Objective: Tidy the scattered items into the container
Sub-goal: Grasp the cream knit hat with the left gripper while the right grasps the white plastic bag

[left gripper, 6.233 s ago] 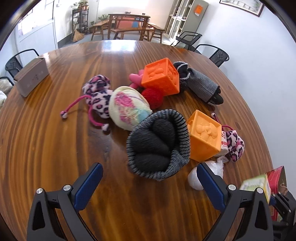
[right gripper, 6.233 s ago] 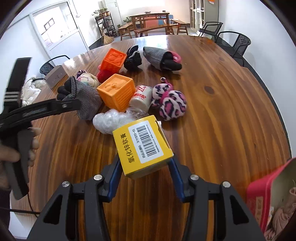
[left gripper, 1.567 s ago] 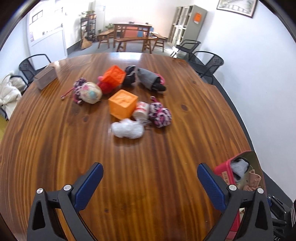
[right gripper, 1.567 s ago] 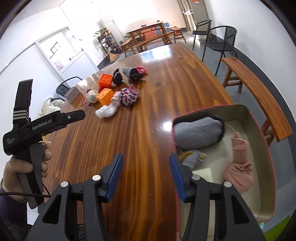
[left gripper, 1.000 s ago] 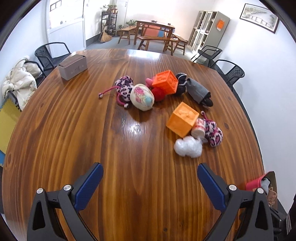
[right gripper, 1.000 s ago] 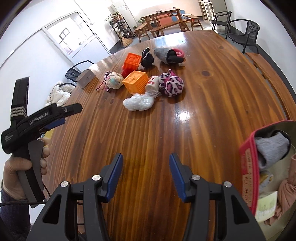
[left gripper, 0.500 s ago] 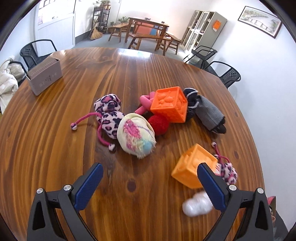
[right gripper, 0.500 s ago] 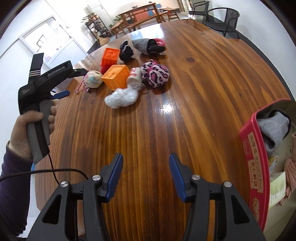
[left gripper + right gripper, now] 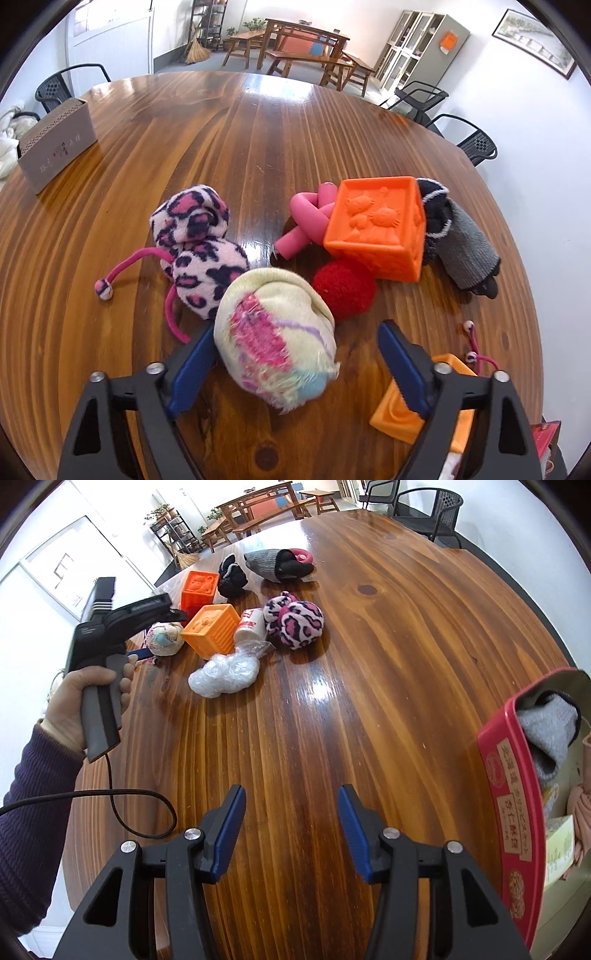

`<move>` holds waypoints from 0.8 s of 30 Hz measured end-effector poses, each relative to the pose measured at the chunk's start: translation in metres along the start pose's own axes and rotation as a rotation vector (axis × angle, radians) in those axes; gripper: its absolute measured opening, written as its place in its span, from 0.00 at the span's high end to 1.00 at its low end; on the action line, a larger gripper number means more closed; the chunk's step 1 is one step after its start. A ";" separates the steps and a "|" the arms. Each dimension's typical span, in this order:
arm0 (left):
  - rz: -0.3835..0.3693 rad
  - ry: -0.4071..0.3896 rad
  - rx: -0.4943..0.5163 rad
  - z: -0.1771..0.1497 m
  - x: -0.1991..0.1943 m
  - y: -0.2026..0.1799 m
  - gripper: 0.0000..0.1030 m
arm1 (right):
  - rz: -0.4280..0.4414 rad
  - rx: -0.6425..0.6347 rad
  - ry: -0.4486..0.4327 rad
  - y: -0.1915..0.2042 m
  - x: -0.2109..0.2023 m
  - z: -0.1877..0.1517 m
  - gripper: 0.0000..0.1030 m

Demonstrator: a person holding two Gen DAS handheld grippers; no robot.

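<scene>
The step in hand looks like a pick of the pale rolled sock, which lies on the tabletop between the blue pads of the left claw. Its jaws have just been closing: the left pad already looks to touch the sock's side, while the right pad stands clear of it with bare wood between. To do it well, shift the claw slightly so the bundle sits centred, then squeeze across its fat middle, keeping clear of the leopard-print sock touching it on the left and the red pompom just beside it. Further right, the right claw hovers spread and empty over bare wood, and the red tin, already holding a grey sock, waits at the tabletop's right edge.
</scene>
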State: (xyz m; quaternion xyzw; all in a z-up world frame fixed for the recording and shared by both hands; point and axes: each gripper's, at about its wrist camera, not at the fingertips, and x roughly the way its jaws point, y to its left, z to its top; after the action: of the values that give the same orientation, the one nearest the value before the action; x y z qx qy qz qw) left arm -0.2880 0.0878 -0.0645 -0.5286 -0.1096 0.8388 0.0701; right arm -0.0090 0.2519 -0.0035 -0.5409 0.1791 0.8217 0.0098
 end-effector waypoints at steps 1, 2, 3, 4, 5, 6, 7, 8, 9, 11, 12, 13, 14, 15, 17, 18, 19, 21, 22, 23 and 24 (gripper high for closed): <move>0.011 0.002 0.004 0.001 0.003 0.000 0.30 | -0.002 -0.006 -0.002 0.002 0.001 0.002 0.45; 0.023 0.008 0.010 0.002 0.006 0.001 0.39 | -0.002 -0.009 -0.003 0.003 0.001 0.003 0.45; 0.016 0.013 0.007 0.002 0.008 0.004 0.38 | -0.001 -0.014 -0.004 0.005 0.002 0.005 0.45; 0.009 0.011 0.003 0.002 0.007 0.005 0.39 | 0.001 -0.017 -0.003 0.007 0.004 0.007 0.45; 0.012 0.009 0.008 0.001 0.005 0.006 0.40 | 0.003 -0.019 -0.003 0.008 0.004 0.008 0.45; 0.020 0.004 0.017 -0.001 0.002 0.005 0.40 | 0.005 -0.024 -0.001 0.010 0.006 0.010 0.45; 0.023 -0.006 0.025 -0.003 -0.001 0.005 0.40 | 0.008 -0.028 0.000 0.012 0.009 0.013 0.45; 0.020 -0.015 0.033 -0.005 -0.006 0.005 0.40 | 0.011 -0.031 0.001 0.013 0.010 0.014 0.45; 0.014 -0.024 0.039 -0.009 -0.013 0.006 0.40 | 0.018 -0.035 0.003 0.016 0.013 0.017 0.45; 0.009 -0.041 0.043 -0.015 -0.026 0.008 0.40 | 0.032 -0.048 0.004 0.021 0.018 0.023 0.45; 0.007 -0.046 0.044 -0.018 -0.032 0.009 0.40 | 0.039 -0.060 0.001 0.025 0.022 0.028 0.45; 0.004 -0.051 0.043 -0.020 -0.037 0.010 0.40 | 0.044 -0.069 -0.001 0.028 0.025 0.031 0.45; -0.003 -0.054 0.039 -0.024 -0.044 0.013 0.40 | 0.050 -0.078 -0.002 0.032 0.028 0.036 0.45; -0.006 -0.055 0.039 -0.026 -0.049 0.015 0.40 | 0.063 -0.086 -0.004 0.036 0.033 0.041 0.45; -0.013 -0.052 0.044 -0.031 -0.057 0.021 0.40 | 0.080 -0.096 -0.003 0.043 0.043 0.052 0.45; -0.017 -0.049 0.049 -0.037 -0.063 0.022 0.40 | 0.084 -0.095 0.000 0.045 0.047 0.056 0.45; -0.020 -0.047 0.051 -0.038 -0.066 0.023 0.40 | 0.094 -0.092 0.002 0.047 0.052 0.061 0.45; -0.033 -0.038 0.056 -0.047 -0.074 0.025 0.40 | 0.096 -0.102 0.004 0.054 0.061 0.072 0.45; -0.037 -0.035 0.055 -0.051 -0.076 0.027 0.40 | 0.094 -0.111 0.001 0.058 0.066 0.077 0.45; -0.038 -0.032 0.053 -0.056 -0.079 0.026 0.40 | 0.094 -0.118 0.000 0.061 0.071 0.082 0.45; -0.042 -0.027 0.049 -0.060 -0.081 0.027 0.40 | 0.089 -0.122 0.000 0.063 0.075 0.086 0.42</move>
State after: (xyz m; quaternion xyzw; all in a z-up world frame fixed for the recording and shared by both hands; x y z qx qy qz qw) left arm -0.1994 0.0491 -0.0260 -0.5131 -0.1012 0.8466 0.0992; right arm -0.1296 0.2063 -0.0223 -0.5320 0.1523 0.8308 -0.0596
